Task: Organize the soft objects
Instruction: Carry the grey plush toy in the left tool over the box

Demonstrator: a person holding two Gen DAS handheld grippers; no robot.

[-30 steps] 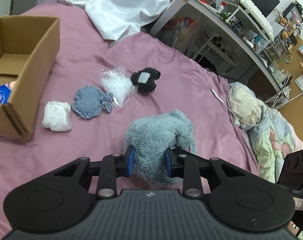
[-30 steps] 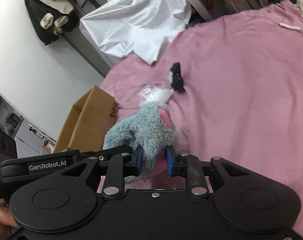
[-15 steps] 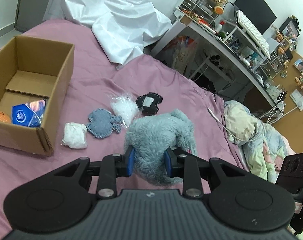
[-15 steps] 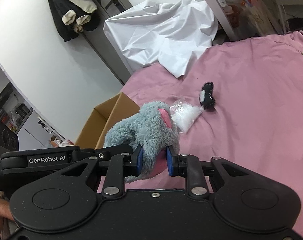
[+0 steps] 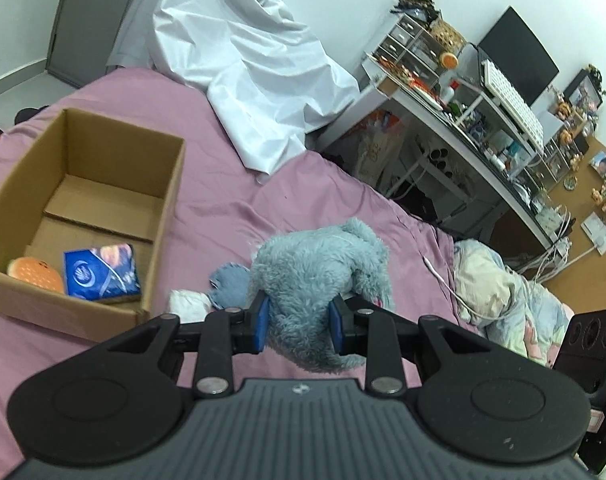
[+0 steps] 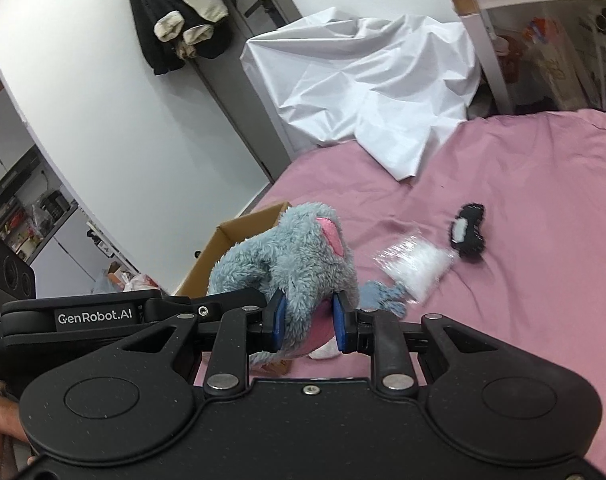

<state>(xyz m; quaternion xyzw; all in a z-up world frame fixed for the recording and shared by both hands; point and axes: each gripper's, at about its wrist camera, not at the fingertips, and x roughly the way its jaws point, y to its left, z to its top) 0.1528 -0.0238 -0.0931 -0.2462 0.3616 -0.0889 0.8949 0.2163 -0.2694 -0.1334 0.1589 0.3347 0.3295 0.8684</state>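
Both my grippers are clamped on the same grey plush toy right now. My left gripper has its blue fingers squeezed into the fluffy body, and my right gripper pinches it lower down where the pink patch shows. The toy hangs above the pink bed, clear of the sheet, just right of the cardboard box. That box sits on the left with an orange squishy toy and a blue tissue pack already in its near end. Still lying on the bed: a white wad and a blue knitted piece near the box, then a clear bag of white stuffing and a black fuzzy piece further right.
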